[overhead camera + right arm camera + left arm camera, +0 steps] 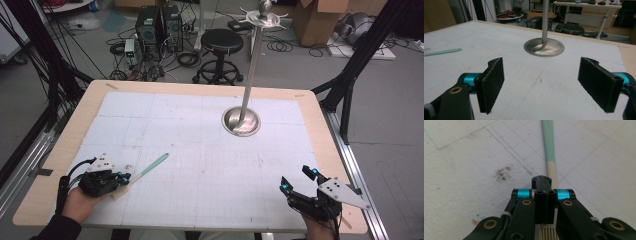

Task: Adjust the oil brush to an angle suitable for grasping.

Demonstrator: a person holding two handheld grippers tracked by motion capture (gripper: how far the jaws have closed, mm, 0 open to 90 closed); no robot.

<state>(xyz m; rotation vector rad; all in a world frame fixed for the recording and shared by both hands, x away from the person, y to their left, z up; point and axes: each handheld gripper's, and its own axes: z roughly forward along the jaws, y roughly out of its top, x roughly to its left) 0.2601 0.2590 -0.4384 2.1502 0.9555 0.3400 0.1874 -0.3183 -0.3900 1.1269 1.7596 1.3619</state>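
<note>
At the lower left of the high view our left claw [125, 177] is clamped on the pale end of the long brush [145, 171], whose mint-green handle runs up and to the right across the white worktop [200, 150]. In the left gripper view the jaws stand pressed together low in the frame, and the brush [548, 147] rises from behind them toward the top edge, green above, cream below, with what looks like a ribbed cream bristle block at the bottom edge between the jaw arms.

We judge the main risk to be the grip itself: we hold the thing at one extreme end, so the long free handle could swing or twist in the jaws if we lift or turn quickly. If it drags along the worktop as we move, it could lever out of the pads.

Toward the upper middle of the high view the steel stand [241, 121] rises on its round base, well apart from the brush; a wide sweep could strike its pole.

At the lower right our right claw [300, 181] waits with its jaws wide apart and nothing between them.
</note>
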